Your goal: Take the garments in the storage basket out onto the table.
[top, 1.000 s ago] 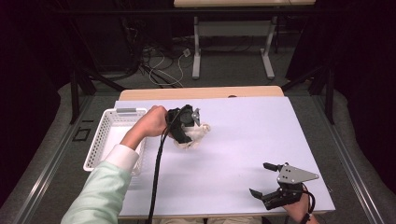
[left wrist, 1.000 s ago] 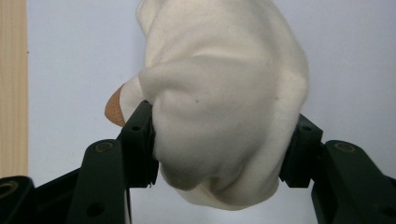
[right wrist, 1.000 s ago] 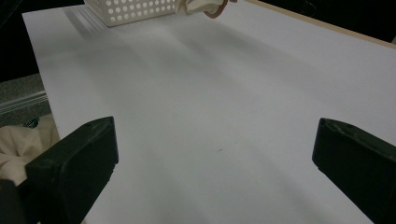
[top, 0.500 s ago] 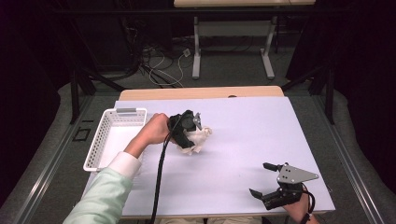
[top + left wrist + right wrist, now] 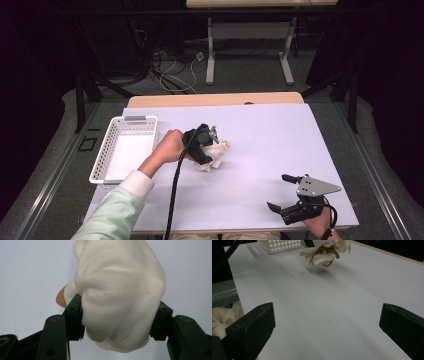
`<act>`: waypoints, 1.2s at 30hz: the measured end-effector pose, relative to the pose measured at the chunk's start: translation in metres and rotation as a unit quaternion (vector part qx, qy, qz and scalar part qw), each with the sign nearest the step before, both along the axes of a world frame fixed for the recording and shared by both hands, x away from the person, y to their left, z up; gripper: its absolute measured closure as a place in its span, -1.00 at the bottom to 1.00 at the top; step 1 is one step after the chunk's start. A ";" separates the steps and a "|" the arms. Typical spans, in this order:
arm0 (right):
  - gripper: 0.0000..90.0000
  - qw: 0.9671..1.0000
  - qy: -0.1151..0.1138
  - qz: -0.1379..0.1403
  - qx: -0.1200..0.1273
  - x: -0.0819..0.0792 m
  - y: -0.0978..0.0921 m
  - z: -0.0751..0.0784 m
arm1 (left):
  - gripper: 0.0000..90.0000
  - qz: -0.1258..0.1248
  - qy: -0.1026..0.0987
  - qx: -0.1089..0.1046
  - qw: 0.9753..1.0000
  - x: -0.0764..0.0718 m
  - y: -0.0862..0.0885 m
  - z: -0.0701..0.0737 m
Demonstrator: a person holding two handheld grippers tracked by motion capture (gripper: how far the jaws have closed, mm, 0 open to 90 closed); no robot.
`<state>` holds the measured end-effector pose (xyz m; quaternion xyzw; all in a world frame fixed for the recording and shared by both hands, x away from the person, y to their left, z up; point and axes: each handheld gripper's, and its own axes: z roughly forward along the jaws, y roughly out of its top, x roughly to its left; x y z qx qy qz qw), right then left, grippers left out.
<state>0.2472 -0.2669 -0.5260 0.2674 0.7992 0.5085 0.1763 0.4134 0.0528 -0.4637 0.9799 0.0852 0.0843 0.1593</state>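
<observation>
The cream cloth bundle (image 5: 117, 295) is a soft, crumpled wad of knit fabric with a tan patch showing at one edge, and it looks light and limp: it will sag and shift shape rather than hold form, and a loose fold could slip free if only an outer flap were pinched. The left gripper (image 5: 202, 145) has its jaws closed on the bundle's thick middle, which seems the sound place to hold it, since the fabric bunches there and fills the gap between the jaws. Seen from the high view, the bundle (image 5: 214, 152) is just right of the white basket (image 5: 125, 150), near the table and seemingly a little above it, judging by the shadow under it in the right gripper view (image 5: 324, 252). The basket is a perforated plastic tray, and looks empty. Well to the right of the basket and nearer the person, the right gripper (image 5: 285, 192) rests low with its jaws spread wide and nothing between them. The table (image 5: 280, 135) is covered by a smooth, pale sheet, flat and uncluttered. Beyond the basket, the room is dark, with cables on the floor and another table's legs.
</observation>
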 end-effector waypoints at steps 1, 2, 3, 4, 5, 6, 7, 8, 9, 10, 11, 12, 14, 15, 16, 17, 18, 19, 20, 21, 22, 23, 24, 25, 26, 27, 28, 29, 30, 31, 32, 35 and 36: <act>-1.00 1.000 0.000 0.000 0.000 0.000 0.000 0.000 | -0.07 -0.001 0.001 -0.002 1.000 0.000 0.000 -0.001; -1.00 1.000 0.001 0.000 0.000 0.000 0.000 0.000 | -0.06 0.003 0.003 -0.004 1.000 -0.001 -0.001 -0.003; -1.00 1.000 0.001 0.000 0.000 0.000 0.000 0.000 | -0.07 0.007 0.002 -0.005 1.000 -0.002 -0.002 -0.005; -1.00 1.000 0.001 0.000 -0.001 0.000 0.000 0.000 | -0.06 0.007 0.003 -0.007 1.000 -0.002 -0.002 -0.006; -1.00 1.000 0.001 0.000 -0.001 0.000 0.000 0.000 | -0.07 0.010 0.007 -0.012 1.000 -0.003 -0.003 -0.008; -1.00 1.000 0.000 0.000 0.000 0.000 0.000 0.000 | -0.06 0.014 0.009 -0.015 1.000 -0.003 -0.003 -0.009; -1.00 1.000 0.001 0.000 0.000 0.000 0.000 0.000 | -0.07 0.014 0.009 -0.016 1.000 -0.003 -0.003 -0.010; -1.00 1.000 0.001 0.000 0.000 0.000 0.000 0.000 | -0.07 0.013 0.012 -0.020 1.000 -0.003 -0.003 -0.012; -1.00 1.000 0.001 0.000 0.000 0.000 0.000 0.000 | -0.07 0.015 0.016 -0.024 0.999 -0.004 -0.003 -0.013; -1.00 1.000 0.001 0.000 -0.001 0.000 0.000 0.000 | -0.07 0.016 0.016 -0.026 0.999 -0.004 -0.003 -0.014; -1.00 1.000 0.001 0.000 -0.002 0.000 0.000 0.000 | -0.07 0.015 0.016 -0.028 0.999 -0.004 -0.004 -0.015; -1.00 1.000 0.000 0.001 -0.002 0.000 0.000 0.000 | -0.07 0.019 0.022 -0.034 0.999 -0.005 -0.004 -0.017; -1.00 1.000 0.000 0.001 -0.002 0.000 0.000 0.000 | -0.07 0.022 0.025 -0.042 0.999 -0.005 -0.005 -0.019; -1.00 1.000 0.000 0.001 -0.003 0.000 0.000 0.000 | -0.07 0.026 0.028 -0.043 0.998 -0.006 -0.005 -0.021; -1.00 1.000 0.001 0.001 -0.002 0.000 0.000 0.000 | -0.07 0.026 0.027 -0.044 0.998 -0.006 -0.005 -0.023; -1.00 1.000 0.001 0.001 -0.002 0.000 0.000 0.000 | -0.07 0.028 0.029 -0.042 0.998 -0.006 -0.006 -0.024; -1.00 1.000 0.001 0.001 -0.002 0.000 0.000 0.000 | -0.07 0.031 0.032 -0.045 0.998 -0.007 -0.006 -0.026; -1.00 1.000 0.001 0.001 -0.002 0.000 0.000 0.000 | -0.07 0.033 0.031 -0.045 0.998 -0.006 -0.007 -0.027; -1.00 1.000 0.001 0.001 -0.002 0.000 0.000 0.000 | -0.07 0.033 0.030 -0.044 0.998 -0.006 -0.007 -0.029; -1.00 1.000 0.002 0.001 -0.004 0.000 0.000 0.000 | -0.08 0.039 0.035 -0.047 0.998 -0.006 -0.007 -0.031; -1.00 1.000 0.003 0.000 -0.003 0.000 0.000 0.000 | -0.08 0.040 0.034 -0.046 0.998 -0.006 -0.007 -0.032; -1.00 1.000 0.003 0.001 -0.003 0.001 0.000 0.000 | -0.08 0.045 0.035 -0.044 0.997 -0.005 -0.007 -0.034; -1.00 1.000 0.003 0.003 -0.003 0.001 0.000 -0.001 | -0.08 0.050 0.039 -0.045 0.997 -0.005 -0.007 -0.035; -1.00 1.000 0.003 0.002 -0.003 0.001 0.000 -0.001 | -0.08 0.052 0.040 -0.047 0.997 -0.004 -0.007 -0.037; -1.00 1.000 0.003 0.002 -0.003 0.001 0.000 -0.001 | -0.09 0.054 0.042 -0.048 0.996 -0.004 -0.007 -0.038; -1.00 1.000 0.003 0.003 -0.003 0.001 0.000 -0.001 | -0.09 0.058 0.044 -0.049 0.996 -0.004 -0.007 -0.040; -1.00 1.000 0.003 0.003 -0.003 0.001 0.000 0.000 | -0.09 0.056 0.040 -0.047 0.997 -0.004 -0.007 -0.041; -1.00 1.000 0.003 0.002 -0.003 0.001 0.000 0.000 | -0.09 0.060 0.043 -0.050 0.996 -0.004 -0.007 -0.042; -1.00 1.000 0.003 0.003 -0.003 0.001 0.000 -0.001 | -0.09 0.062 0.044 -0.050 0.996 -0.004 -0.007 -0.043; -1.00 1.000 0.003 0.003 -0.002 0.001 0.000 -0.001 | -0.09 0.061 0.042 -0.051 0.996 -0.004 -0.007 -0.044; -1.00 1.000 0.003 0.002 -0.003 0.001 0.000 -0.001 | -0.09 0.063 0.041 -0.054 0.996 -0.004 -0.007 -0.045; -1.00 1.000 0.002 0.001 -0.004 0.000 0.000 0.000 | -0.10 0.069 0.042 -0.059 0.995 -0.004 -0.005 -0.047; -1.00 1.000 0.003 0.002 -0.002 0.001 0.000 0.000 | -0.11 0.069 0.042 -0.059 0.995 -0.004 -0.005 -0.047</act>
